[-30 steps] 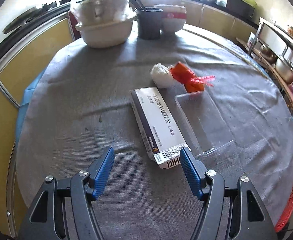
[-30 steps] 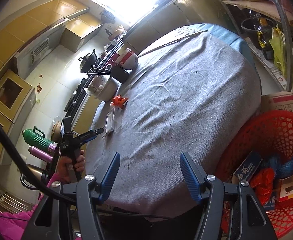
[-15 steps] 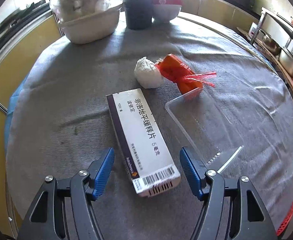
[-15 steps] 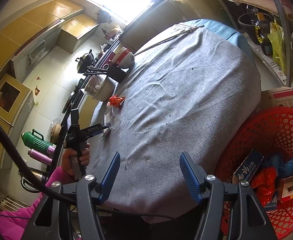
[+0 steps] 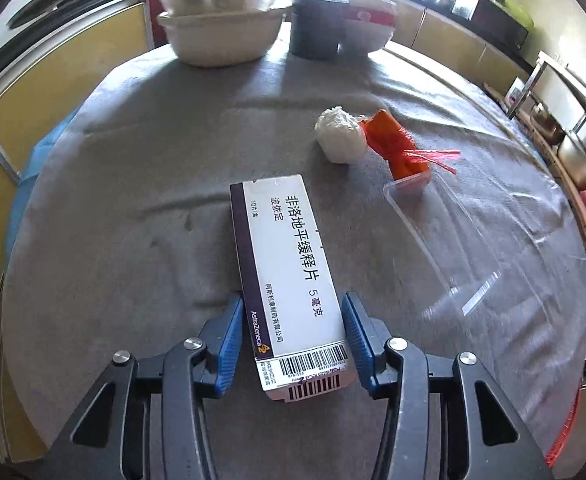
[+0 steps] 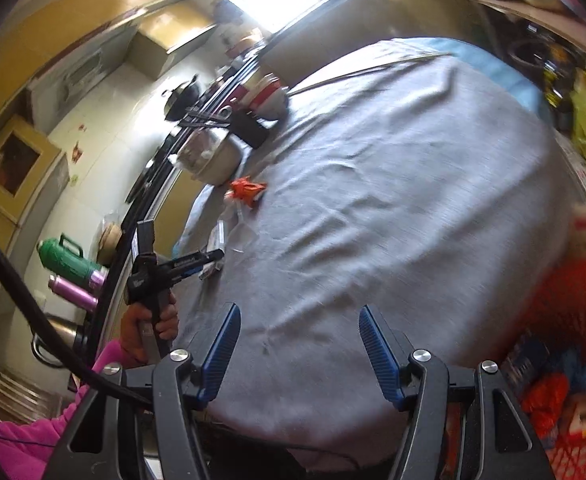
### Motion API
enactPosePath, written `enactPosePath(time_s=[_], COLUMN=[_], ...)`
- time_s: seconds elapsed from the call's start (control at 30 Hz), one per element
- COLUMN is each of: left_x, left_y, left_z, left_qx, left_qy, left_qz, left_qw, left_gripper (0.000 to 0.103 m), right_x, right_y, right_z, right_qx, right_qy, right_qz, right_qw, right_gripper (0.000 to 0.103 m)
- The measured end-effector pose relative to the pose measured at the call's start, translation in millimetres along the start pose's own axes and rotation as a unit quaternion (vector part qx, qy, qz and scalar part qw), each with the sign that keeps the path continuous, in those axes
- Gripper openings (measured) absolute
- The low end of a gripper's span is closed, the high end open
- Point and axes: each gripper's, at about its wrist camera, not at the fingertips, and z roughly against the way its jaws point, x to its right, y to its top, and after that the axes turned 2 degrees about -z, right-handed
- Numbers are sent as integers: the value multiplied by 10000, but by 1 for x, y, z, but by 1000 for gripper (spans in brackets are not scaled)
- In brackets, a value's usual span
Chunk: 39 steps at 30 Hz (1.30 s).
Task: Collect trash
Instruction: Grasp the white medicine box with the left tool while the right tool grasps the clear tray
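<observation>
A white and purple medicine box (image 5: 289,264) lies flat on the grey tablecloth (image 5: 133,200). Its near end sits between the blue pads of my left gripper (image 5: 291,320), whose jaws are closing; a slim gap shows on each side. Beyond it lie a crumpled white ball (image 5: 340,136), an orange-red packet (image 5: 397,148) and a clear plastic tray (image 5: 445,240). My right gripper (image 6: 299,344) is open and empty over the table's near edge, with the red trash basket (image 6: 565,320) at its right. In the right wrist view a hand holds the left gripper (image 6: 197,260) at the box (image 6: 215,240).
At the table's far edge stand a white covered pot (image 5: 221,32), a dark chopstick holder (image 5: 315,28) and a red and white bowl (image 5: 367,24). Green and pink flasks (image 6: 67,258) stand left of the table. Shelves with pots line the right side.
My left gripper has moved forward until the box's near end lies between its pads, and its jaws have narrowed. The right gripper's view has swung left, pushing the basket to the frame's edge.
</observation>
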Motion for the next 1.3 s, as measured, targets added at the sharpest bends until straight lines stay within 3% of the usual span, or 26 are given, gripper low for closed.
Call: enactPosePath(time_s=[0.27,0.43,0.73,1.07,1.13,1.3], left_x=[-10,-16,-27,-25,-23,-17], left_y=[-44,-58,-68,-70,-71,-74], left_z=[64,94,112,114,117,123], left_qx=[645,1000,1236,1216,1244,1265], left_qy=[205,191,90,-131,-116,-103], left_qz=[9,32,86,129,103,62], left_qw=[9977,9948,9922,9924,9921,9919], left_gripper=[50,50,50,50,50,50], right_x=[-80,-120,-145,-143,-142,-143], right_y=[36,53,54,58,56,48], right_z=[-92,-153,-231,-267,-266,-252], right_qx=[-404,-501,-704,-618,-528,-432], right_qy=[-16,-281,-940,-1468,-1511,-1474], right_qz=[1009,1637,2209,2217,2284,2475], right_qw=[9941,9848,9682,9620,9603,9566], right_gripper=[71,76,76,75,58,56])
